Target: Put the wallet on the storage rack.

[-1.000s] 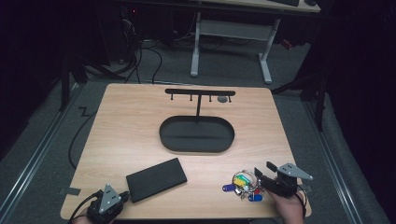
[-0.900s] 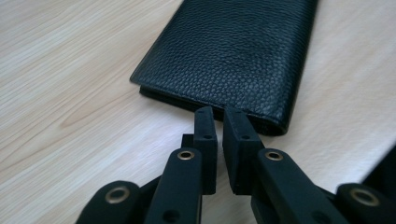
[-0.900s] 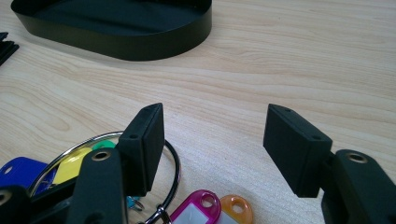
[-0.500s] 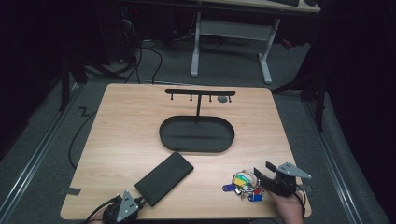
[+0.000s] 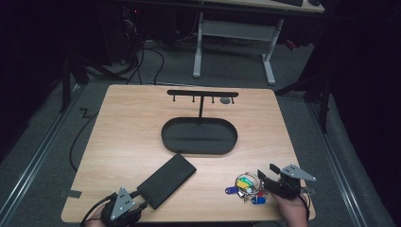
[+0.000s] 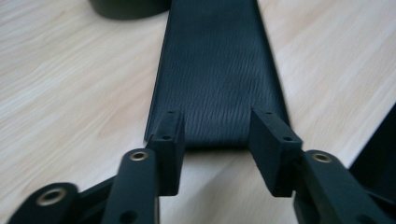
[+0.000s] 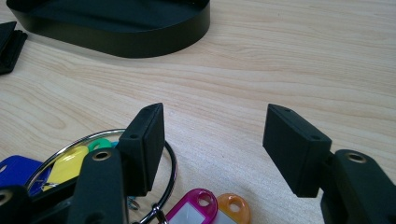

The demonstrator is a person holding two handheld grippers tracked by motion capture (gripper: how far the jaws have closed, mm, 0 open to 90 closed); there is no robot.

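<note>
High view puts your left gripper [image 5: 137,201] at the table's [image 5: 127,137] front edge, near its seven o'clock corner, and your right gripper [image 5: 265,179] near the five o'clock corner. A flat black case [image 5: 166,179] lies slantwise from your left gripper toward one o'clock, its near end at the jaws and its far end stopping short of the oval black tray [image 5: 199,136]. Left gripper view has your jaws spread, one on each side of the case's [image 6: 217,74] near short edge, and you are not yet pinching it; bare wood runs along both of its long sides. The tray's rim [image 6: 128,7] shows at eleven o'clock beyond it.

Your right gripper [image 7: 212,140] also stands spread, with nothing between its jaws but wood. The key bunch [image 5: 246,185] lies just at nine o'clock of it; in the right gripper view the steel ring [image 7: 170,163] curls round the left-hand jaw, and the pink tag [image 7: 194,207] and orange tag [image 7: 233,210] sit below. Open tabletop stretches from there to the tray [image 7: 140,32] at twelve o'clock. A hook rack [image 5: 202,94] stands at the tray's far side.
</note>
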